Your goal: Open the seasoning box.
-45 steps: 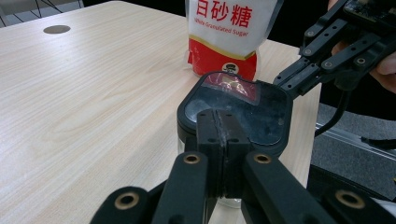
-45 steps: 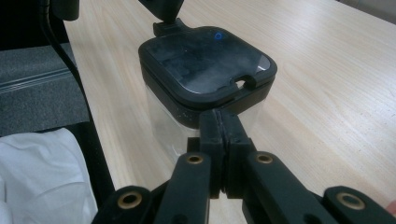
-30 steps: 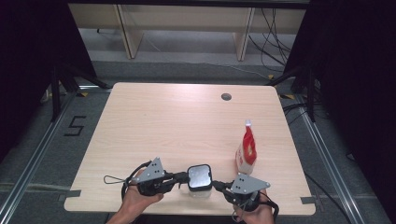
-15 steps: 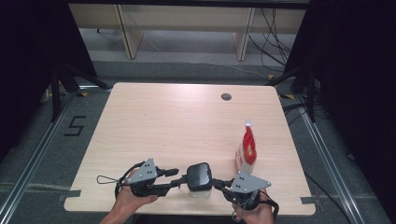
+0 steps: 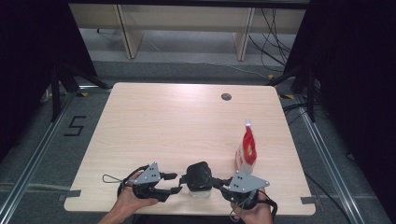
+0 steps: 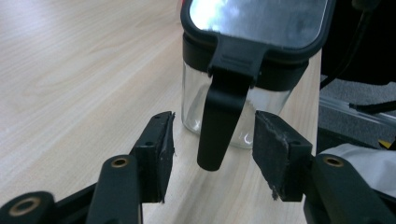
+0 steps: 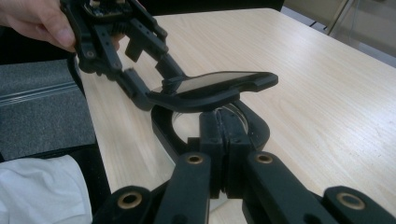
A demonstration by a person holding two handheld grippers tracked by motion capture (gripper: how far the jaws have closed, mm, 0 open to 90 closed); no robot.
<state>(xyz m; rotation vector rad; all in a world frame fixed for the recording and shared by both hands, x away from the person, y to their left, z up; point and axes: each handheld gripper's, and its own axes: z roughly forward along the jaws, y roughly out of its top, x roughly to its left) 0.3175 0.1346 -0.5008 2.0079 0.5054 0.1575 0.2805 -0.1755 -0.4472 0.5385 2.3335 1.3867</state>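
A clear glass jar (image 6: 194,105) with a black hinged lid (image 5: 198,172) stands near the table's front edge. Its lid (image 7: 210,88) sits tilted above the black collar. The lid's latch tab (image 6: 224,116) hangs down between the jaws of my left gripper (image 6: 214,135), and neither pad touches it; these jaws have just been opening. In the high view the left gripper (image 5: 173,183) is just left of the jar. My right gripper (image 7: 224,135) is shut on the jar's black collar from the right side (image 5: 215,183).
A red and white pouch (image 5: 246,150) stands upright just behind my right hand. The wooden table (image 5: 177,121) has a small round hole (image 5: 226,97) at the back. A hand (image 7: 37,18) holds the left gripper. Dark floor and rails flank the table.
My left gripper has opened, let go of the lid and drawn back a little to the left. The right gripper and the jar have stayed in place.
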